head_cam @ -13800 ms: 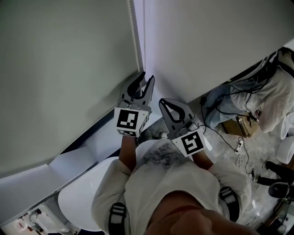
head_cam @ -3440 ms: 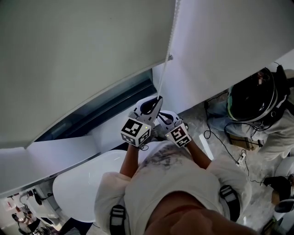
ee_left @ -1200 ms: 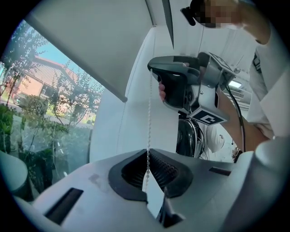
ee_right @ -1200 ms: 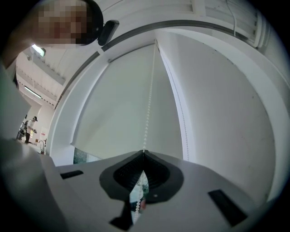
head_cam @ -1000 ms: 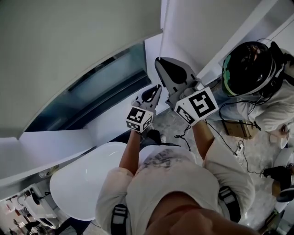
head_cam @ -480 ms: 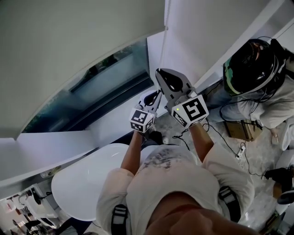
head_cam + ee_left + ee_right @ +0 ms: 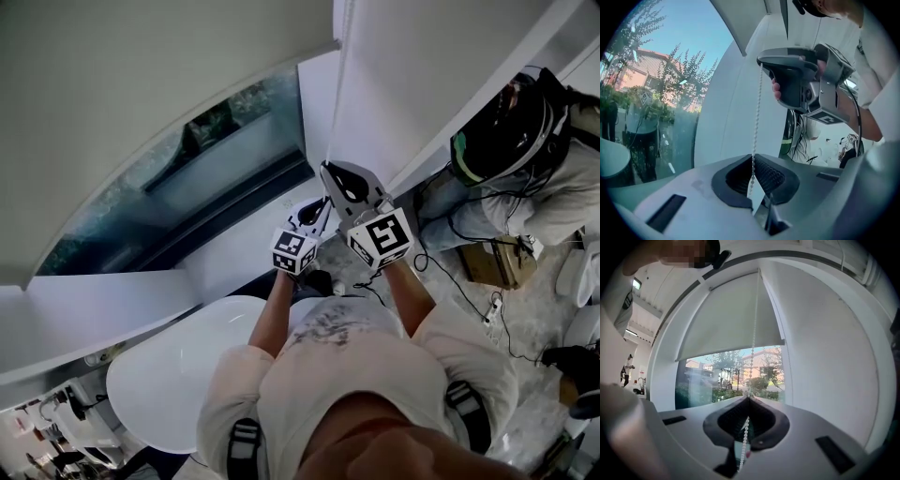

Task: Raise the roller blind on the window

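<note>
The pale roller blind (image 7: 141,103) covers the upper part of the window; its bottom bar runs slanted above the bare glass (image 7: 178,187). A white bead chain (image 7: 338,84) hangs down at the blind's right edge. My right gripper (image 7: 329,170) is shut on the chain, and my left gripper (image 7: 323,202) is shut on it just below. In the left gripper view the chain (image 7: 756,117) runs taut from the right gripper (image 7: 761,64) down into my left gripper (image 7: 752,159). In the right gripper view the chain (image 7: 754,324) comes down past the blind (image 7: 726,319) into my right gripper (image 7: 748,397).
A person in a black helmet (image 7: 497,127) crouches at the right by cables and a box (image 7: 487,262) on the floor. A white round seat (image 7: 169,375) stands at lower left, under the white sill (image 7: 94,309). White wall (image 7: 422,66) flanks the window.
Both grippers have come down along the window with the chain in them, the right one most visibly. The blind's bottom bar stands higher and more glass shows.
</note>
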Available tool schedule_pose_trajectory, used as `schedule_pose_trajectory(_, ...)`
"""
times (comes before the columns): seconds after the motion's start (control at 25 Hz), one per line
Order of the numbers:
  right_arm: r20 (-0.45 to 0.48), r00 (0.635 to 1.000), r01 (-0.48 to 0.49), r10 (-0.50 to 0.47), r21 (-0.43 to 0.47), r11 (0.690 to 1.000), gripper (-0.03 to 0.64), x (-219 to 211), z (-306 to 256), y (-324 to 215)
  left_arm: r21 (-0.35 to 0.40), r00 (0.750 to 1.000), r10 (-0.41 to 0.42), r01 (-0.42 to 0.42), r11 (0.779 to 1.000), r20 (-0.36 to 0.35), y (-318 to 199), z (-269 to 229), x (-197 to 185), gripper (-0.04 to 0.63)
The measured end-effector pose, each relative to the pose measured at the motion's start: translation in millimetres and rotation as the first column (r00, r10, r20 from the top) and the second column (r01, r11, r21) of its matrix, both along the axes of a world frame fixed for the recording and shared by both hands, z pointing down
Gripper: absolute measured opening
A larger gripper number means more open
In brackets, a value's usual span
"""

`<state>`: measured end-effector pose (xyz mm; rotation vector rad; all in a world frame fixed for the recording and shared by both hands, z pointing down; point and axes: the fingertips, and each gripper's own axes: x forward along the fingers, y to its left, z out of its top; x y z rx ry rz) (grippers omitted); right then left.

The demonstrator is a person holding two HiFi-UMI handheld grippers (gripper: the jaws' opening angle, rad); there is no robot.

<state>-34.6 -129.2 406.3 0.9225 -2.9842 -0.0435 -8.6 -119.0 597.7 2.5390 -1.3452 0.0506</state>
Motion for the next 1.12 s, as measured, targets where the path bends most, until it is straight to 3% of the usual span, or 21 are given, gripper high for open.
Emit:
schedule_pose_trajectory(0.56,-0.087,0.996,-0.008,0.003,-0.063,0.998,0.061,7,72,9,-0.165,0.999,0.021,-0.016,0.986,0.027,20,72,9,0.015)
schedule_pose_trajectory(0.8,-0.095,0.995,-0.015,0.010,-0.053,0.999,0.061,11,74,3,-0.116,1.000,0.008,-0.005,0.993,0.021,34,45,6,0.016)
schedule_pose_trajectory(0.96,-0.090,0.996,-0.017,0.013,-0.050,0.999,0.061,15,75,0,-0.072,1.000,-0.005,0.004,0.997,-0.009,38,0,2,0.020)
schedule_pose_trajectory(1.12,-0.087,0.996,-0.020,0.016,-0.044,0.999,0.061,15,72,0,0.020,1.000,-0.011,0.012,1.000,-0.026,39,-64,-9,0.066)
